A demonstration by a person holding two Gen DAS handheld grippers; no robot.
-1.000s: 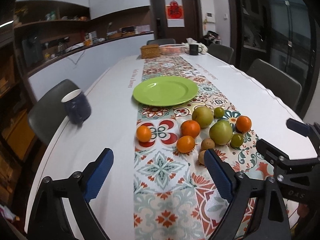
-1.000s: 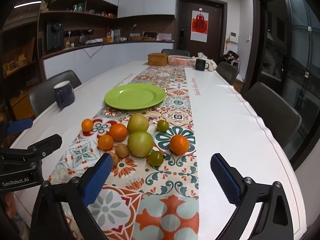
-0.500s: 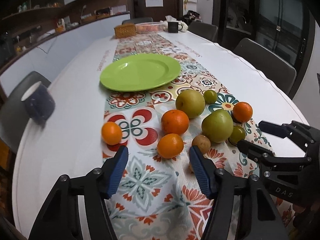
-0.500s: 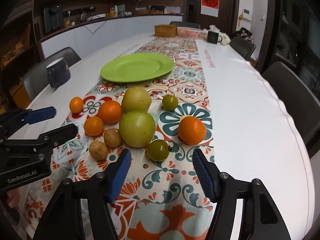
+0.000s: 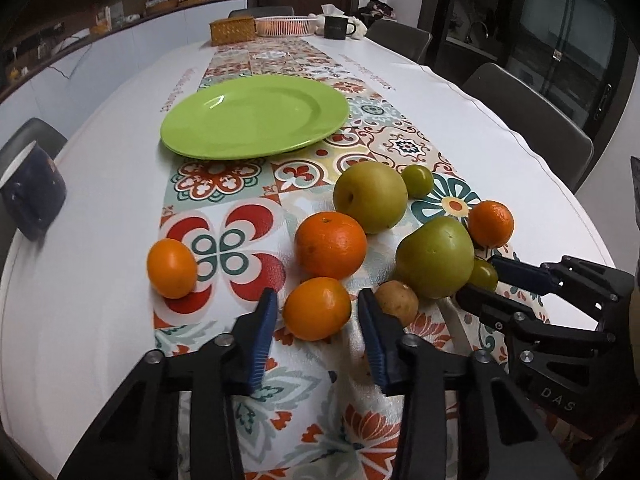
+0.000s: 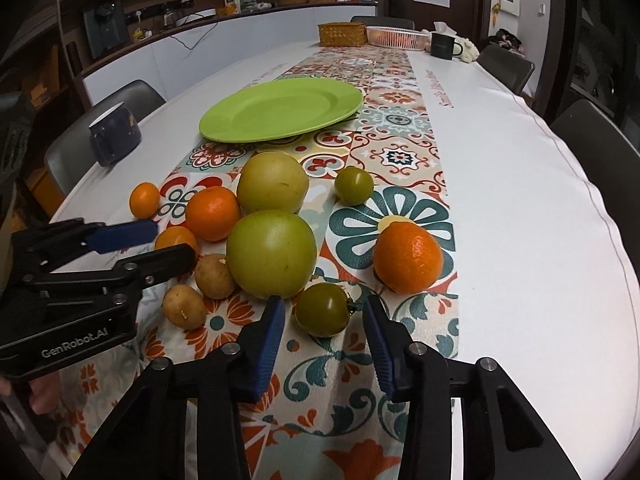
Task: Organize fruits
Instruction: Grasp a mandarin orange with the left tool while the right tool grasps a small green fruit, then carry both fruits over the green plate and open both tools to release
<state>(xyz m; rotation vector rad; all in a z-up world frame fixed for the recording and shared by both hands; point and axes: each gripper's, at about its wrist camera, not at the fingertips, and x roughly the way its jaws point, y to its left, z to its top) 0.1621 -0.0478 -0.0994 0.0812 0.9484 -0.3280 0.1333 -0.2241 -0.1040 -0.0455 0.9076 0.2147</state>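
Observation:
Several fruits lie on a patterned runner in front of an empty green plate [image 5: 256, 114], which also shows in the right wrist view [image 6: 282, 108]. My left gripper [image 5: 316, 300] is open, its jaws either side of a small orange [image 5: 317, 308] without gripping it. My right gripper [image 6: 325, 310] is open, its jaws flanking a small dark green tomato [image 6: 323, 309]. Close by are a big green fruit [image 6: 271, 255], a yellow-green fruit [image 6: 272, 187], oranges [image 6: 407, 258] [image 5: 330, 239] [image 5: 171, 263] and two small brown fruits [image 6: 214, 276].
A dark blue mug [image 5: 32, 196] stands at the table's left edge. A wicker box [image 5: 233, 31], a pink basket [image 5: 285, 26] and a dark mug [image 5: 335, 27] sit at the far end. Grey chairs [image 5: 532, 108] line both sides.
Both grippers moved forward and down to the fruits and narrowed their jaws. The left now brackets the small orange, the right the small green tomato.

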